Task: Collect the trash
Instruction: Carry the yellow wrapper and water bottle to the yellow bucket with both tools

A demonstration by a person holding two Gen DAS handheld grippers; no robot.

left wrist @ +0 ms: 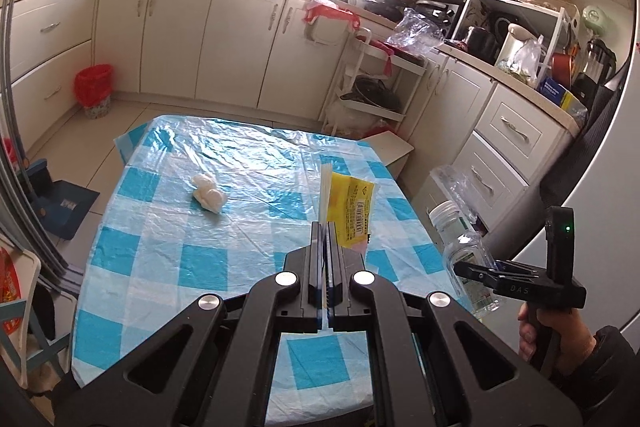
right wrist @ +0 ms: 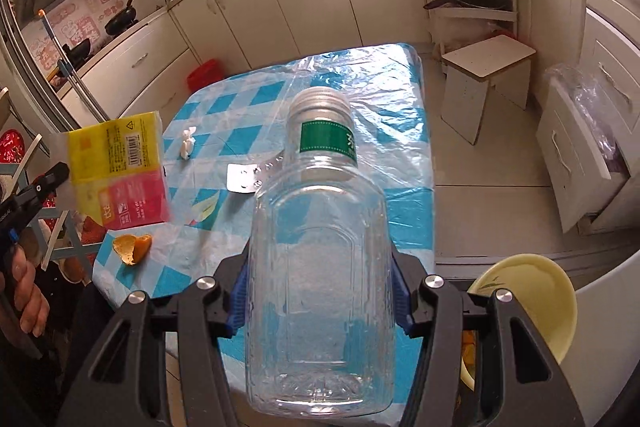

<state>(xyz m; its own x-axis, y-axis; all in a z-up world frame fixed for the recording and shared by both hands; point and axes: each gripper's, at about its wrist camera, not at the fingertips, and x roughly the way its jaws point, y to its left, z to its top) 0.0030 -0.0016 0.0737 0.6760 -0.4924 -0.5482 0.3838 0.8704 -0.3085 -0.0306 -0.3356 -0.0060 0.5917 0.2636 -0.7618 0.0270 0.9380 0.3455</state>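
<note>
Two grippers are both busy above the table (left wrist: 132, 259), which carries a blue and white checked cloth under clear plastic film. From the left side, a crumpled white tissue (left wrist: 208, 193) lies on the cloth toward the far left part, well apart from everything else. An orange peel (right wrist: 133, 247) sits at the near left edge of the table; it shows only in the right wrist view. Just beside the middle, a silver blister pack (right wrist: 242, 179) lies flat, and its right end is hidden behind the bottle. The left gripper (left wrist: 323, 227) has its fingers pressed together on a yellow and pink packet (left wrist: 352, 211), held up in the air above the cloth; the pinched edge itself is hard to make out between the dark pads. The right gripper (right wrist: 320, 287) pinches a clear plastic bottle (right wrist: 320, 267) with silver cap and green label, near the right edge of the table. The bottle bottom is partly cut off by the frame. At far right a pale yellow bowl (right wrist: 532, 291) shows, half covered by the gripper, so what carries it I cannot tell.
</note>
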